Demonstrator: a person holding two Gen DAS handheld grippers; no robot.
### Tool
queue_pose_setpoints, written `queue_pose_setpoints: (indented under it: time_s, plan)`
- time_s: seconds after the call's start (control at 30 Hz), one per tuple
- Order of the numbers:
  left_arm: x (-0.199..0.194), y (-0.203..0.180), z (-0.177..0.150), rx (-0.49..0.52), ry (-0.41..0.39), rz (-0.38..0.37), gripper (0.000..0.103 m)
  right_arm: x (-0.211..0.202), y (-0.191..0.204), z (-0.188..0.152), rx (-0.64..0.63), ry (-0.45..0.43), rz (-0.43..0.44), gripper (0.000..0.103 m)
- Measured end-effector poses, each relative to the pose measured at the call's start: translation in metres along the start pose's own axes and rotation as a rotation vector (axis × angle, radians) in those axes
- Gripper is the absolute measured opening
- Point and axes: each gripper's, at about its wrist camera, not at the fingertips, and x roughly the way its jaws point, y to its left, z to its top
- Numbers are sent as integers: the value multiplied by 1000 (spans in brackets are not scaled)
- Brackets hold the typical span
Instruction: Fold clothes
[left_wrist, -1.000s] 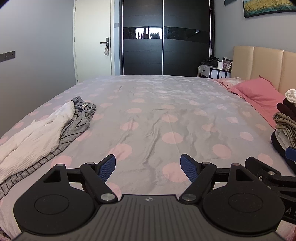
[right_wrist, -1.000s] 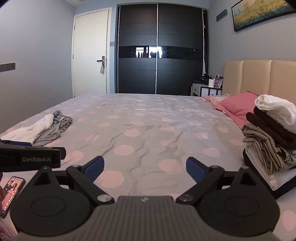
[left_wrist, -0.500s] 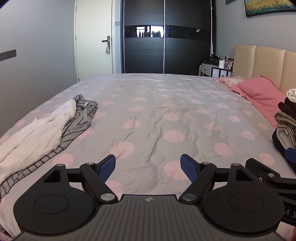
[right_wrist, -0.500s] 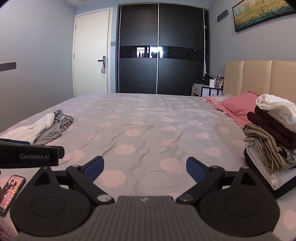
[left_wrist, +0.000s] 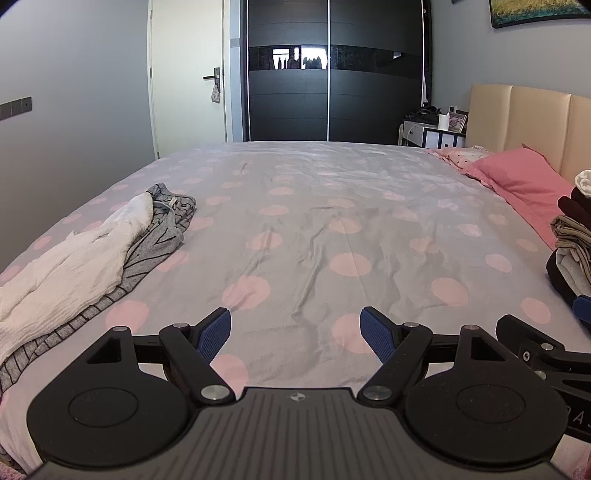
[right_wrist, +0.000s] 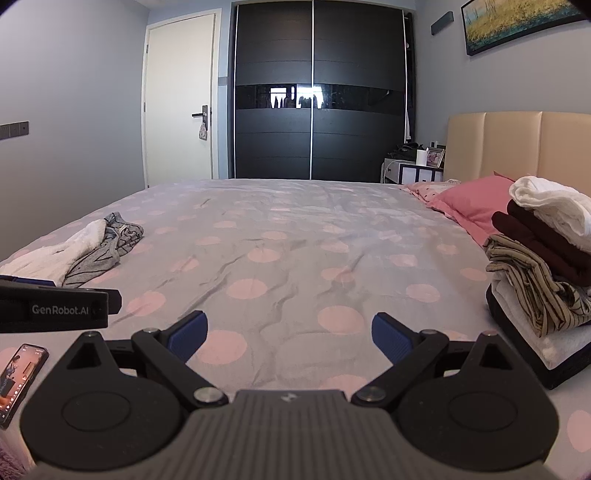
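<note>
Blue-padded, our left gripper (left_wrist: 295, 332) and right gripper (right_wrist: 289, 334) both hang released and empty above the grey, pink-dotted bedsheet (left_wrist: 332, 206). At ten o'clock we see the unfolded white garment (left_wrist: 70, 266) lying on a grey striped one (left_wrist: 162, 229); at three o'clock sits the folded stack (right_wrist: 543, 266), with a phone (right_wrist: 18, 376) at eight.

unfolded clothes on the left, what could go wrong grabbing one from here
The white garment lies on top of the grey striped one, so the open left gripper may pinch both. The phone lies near the bed edge and could get dragged off. The folded stack looks loose and may topple if bumped.
</note>
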Motion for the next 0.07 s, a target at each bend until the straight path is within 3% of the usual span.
queue_pose_setpoints:
  time_s: [0.07]
  plan:
    - [-1,0,0,0,-7,-2,77,0,0,0,3,4,2,97]
